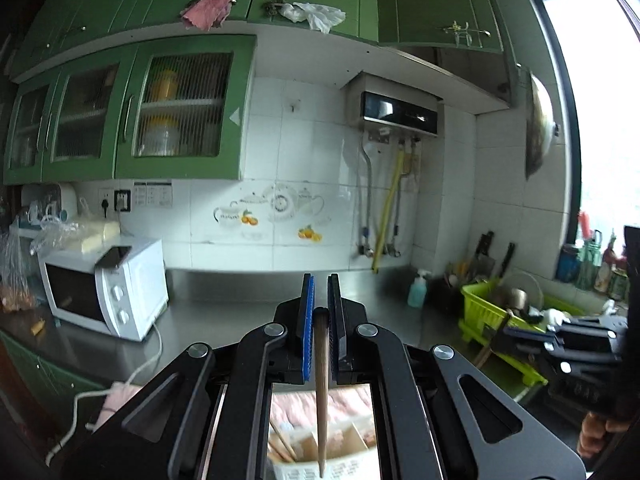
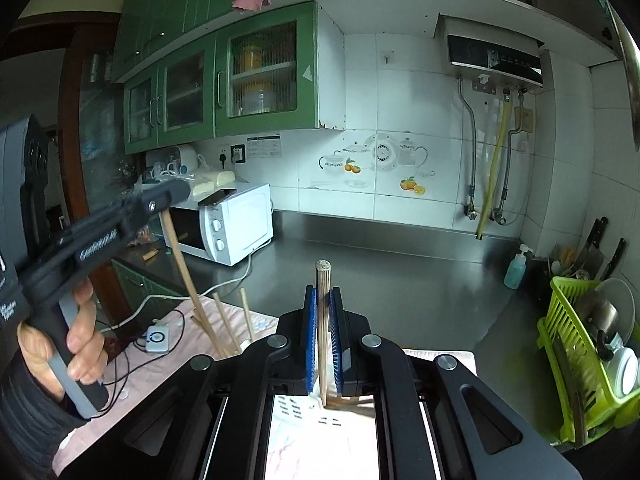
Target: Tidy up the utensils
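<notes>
1. The chopsticks are light, stiff, thin wooden sticks, smooth and liable to pivot or slip; I judge a grip near the thick end steadies them best.
2. My left tool (image 1: 321, 312) is pinched narrow on a dark chopstick (image 1: 321, 392), which hangs down toward a compartmented box (image 1: 340, 444) below.
3. My right tool (image 2: 323, 332) is clamped on a pale chopstick (image 2: 322, 312), upright, thick end poking above the pads.
4. More pale sticks (image 2: 224, 328) stand over the pink cloth (image 2: 192, 344) on the table (image 2: 400, 276).
</notes>
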Demonstrator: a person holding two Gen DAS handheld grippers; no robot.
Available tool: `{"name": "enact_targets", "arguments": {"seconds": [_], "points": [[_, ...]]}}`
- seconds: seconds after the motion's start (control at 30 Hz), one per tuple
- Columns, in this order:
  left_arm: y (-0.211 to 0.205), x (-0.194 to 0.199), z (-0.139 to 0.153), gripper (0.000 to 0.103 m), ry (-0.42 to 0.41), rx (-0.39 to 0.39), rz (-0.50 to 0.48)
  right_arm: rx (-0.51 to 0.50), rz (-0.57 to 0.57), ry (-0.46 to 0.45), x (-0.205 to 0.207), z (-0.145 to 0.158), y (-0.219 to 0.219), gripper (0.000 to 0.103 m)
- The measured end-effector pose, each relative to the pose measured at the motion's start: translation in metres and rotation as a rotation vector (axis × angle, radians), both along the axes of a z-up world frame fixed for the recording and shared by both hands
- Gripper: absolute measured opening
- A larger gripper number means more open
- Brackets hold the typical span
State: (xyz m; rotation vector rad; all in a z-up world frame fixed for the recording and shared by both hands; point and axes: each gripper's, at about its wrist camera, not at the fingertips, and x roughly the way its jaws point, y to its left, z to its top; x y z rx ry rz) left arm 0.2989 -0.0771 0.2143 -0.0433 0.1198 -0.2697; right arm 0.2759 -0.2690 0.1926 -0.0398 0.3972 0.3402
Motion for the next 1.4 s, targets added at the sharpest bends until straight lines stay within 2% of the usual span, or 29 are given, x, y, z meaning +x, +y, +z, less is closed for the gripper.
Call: {"name": "enact_targets", "arguments": {"seconds": [0.23,0.4,0.5,0.63,0.67,0.7,0.73,0.8,0.9,1.0,1.07,1.13,1.2,1.27,1.4], "points": [[0.001,0.038,-0.012,0.005,0.009,0.006,0.043,0.006,-0.008,0.023,0.032,-0.018,0.002,0.007],[0.007,0.058,-0.042,0.005,0.1,-0.013,0.043,0.015,-0.015,0.068,0.048,-0.04,0.003,0.007],[0.011,0.058,-0.054,0.005,0.133,-0.018,0.049,-0.007,-0.033,0.084,0.05,-0.051,0.004,0.007],[0.013,0.048,-0.063,0.012,0.152,-0.012,0.038,-0.004,-0.044,0.1,0.049,-0.057,0.001,0.012],[0.013,0.045,-0.065,0.023,0.157,-0.009,0.035,-0.003,-0.047,0.099,0.047,-0.058,0.001,0.016],[0.013,0.04,-0.066,0.043,0.159,-0.005,0.035,-0.001,-0.048,0.098,0.044,-0.059,0.0,0.024],[0.013,0.033,-0.067,0.05,0.151,0.001,0.041,0.0,-0.053,0.092,0.039,-0.059,-0.002,0.031],[0.012,0.019,-0.071,0.054,0.136,0.018,0.051,-0.002,-0.059,0.084,0.029,-0.06,-0.004,0.031],[0.016,-0.004,-0.08,0.06,0.165,0.015,0.04,0.006,-0.061,0.084,0.012,-0.063,-0.008,0.033],[0.019,-0.03,-0.091,0.073,0.174,0.026,0.062,0.003,-0.07,0.075,-0.011,-0.068,-0.01,0.044],[0.019,-0.05,-0.1,0.08,0.174,0.048,0.069,0.001,-0.07,0.07,-0.027,-0.072,-0.01,0.044],[0.019,-0.067,-0.108,0.087,0.184,0.066,0.081,0.005,-0.075,0.07,-0.043,-0.078,-0.01,0.053],[0.02,-0.088,-0.119,0.094,0.2,0.063,0.062,0.001,-0.071,0.067,-0.062,-0.085,-0.008,0.054],[0.021,-0.103,-0.127,0.098,0.21,0.068,0.068,-0.004,-0.073,0.063,-0.078,-0.094,-0.005,0.061],[0.016,-0.136,-0.144,0.098,0.234,0.106,0.069,-0.024,-0.078,0.066,-0.113,-0.116,0.004,0.073]]}}
